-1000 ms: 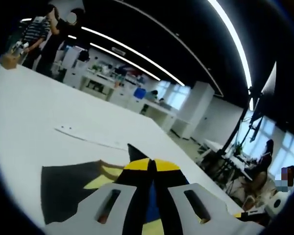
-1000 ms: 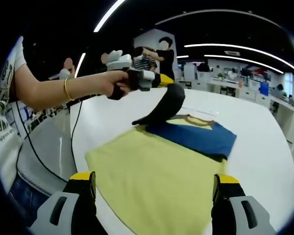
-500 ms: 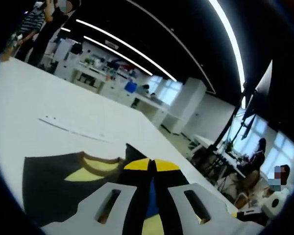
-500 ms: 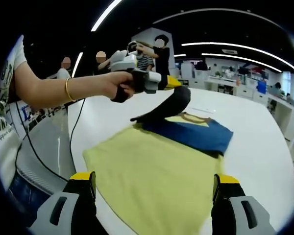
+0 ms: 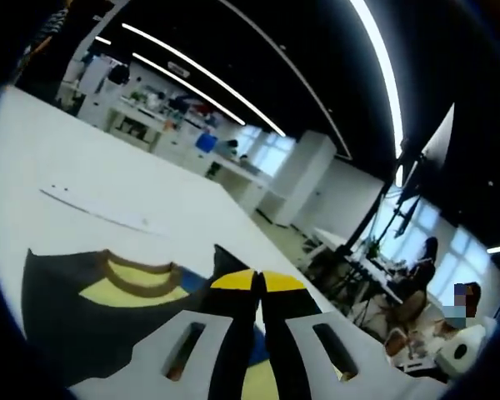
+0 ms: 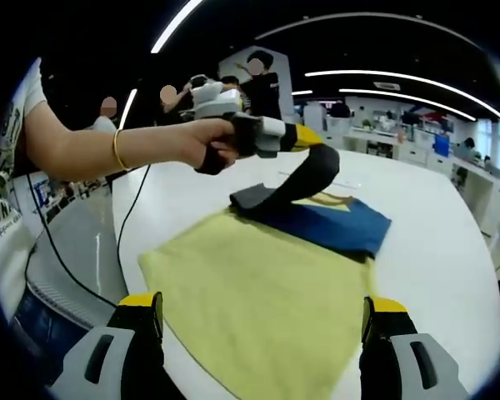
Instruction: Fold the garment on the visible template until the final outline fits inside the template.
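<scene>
Garment (image 6: 267,292) lies on the white table (image 6: 433,250), yellow body spread flat nearest the right gripper view, blue panel folded across its far end. At left in that view, a person's hand (image 6: 208,146) holds the left gripper (image 6: 312,143) above the table; its yellow-tipped fingers (image 6: 304,136) are pinched together on a dark sleeve (image 6: 296,187), which hangs in a curved band from the tips down to the fabric beside the blue panel. A gold bangle (image 6: 115,152) sits on the wrist. In the left gripper view, the closed jaws meet at the yellow tips with dark cloth (image 5: 225,262) caught between them, the collar (image 5: 137,275) to their left, and a thin strip (image 5: 92,208) lies on the table further off. The right gripper (image 6: 262,312) hangs over the near yellow edge, fingers wide apart, touching nothing.
</scene>
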The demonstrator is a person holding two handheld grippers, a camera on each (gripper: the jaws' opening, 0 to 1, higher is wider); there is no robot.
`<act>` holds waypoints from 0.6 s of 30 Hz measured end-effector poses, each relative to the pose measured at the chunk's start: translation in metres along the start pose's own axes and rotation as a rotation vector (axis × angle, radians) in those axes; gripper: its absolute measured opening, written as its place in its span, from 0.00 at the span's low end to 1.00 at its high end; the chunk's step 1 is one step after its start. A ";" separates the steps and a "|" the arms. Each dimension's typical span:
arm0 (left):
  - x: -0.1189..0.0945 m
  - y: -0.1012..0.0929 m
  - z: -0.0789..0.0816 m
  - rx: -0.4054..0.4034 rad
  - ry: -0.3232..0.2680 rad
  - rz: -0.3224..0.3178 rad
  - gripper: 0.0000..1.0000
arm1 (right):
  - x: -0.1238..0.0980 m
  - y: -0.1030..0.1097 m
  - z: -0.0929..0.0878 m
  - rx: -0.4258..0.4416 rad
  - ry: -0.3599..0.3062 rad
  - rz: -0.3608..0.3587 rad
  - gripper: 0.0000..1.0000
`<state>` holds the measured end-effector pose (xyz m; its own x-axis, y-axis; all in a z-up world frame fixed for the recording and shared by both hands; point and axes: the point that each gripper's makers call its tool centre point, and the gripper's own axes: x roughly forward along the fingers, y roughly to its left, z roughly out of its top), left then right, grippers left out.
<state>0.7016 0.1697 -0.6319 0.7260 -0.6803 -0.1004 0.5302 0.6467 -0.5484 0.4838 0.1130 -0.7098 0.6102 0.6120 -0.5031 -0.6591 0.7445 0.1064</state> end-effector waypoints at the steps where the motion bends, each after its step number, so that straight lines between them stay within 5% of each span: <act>1: 0.001 -0.001 -0.001 -0.005 0.003 -0.004 0.00 | 0.000 0.000 0.000 0.001 -0.001 -0.001 0.99; 18: 0.020 -0.021 -0.022 -0.069 0.036 -0.087 0.00 | 0.000 -0.004 -0.003 0.011 0.004 -0.009 0.99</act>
<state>0.6951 0.1346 -0.6407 0.6616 -0.7457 -0.0790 0.5583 0.5601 -0.6121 0.4846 0.1093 -0.7127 0.6142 0.6046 -0.5072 -0.6488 0.7527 0.1116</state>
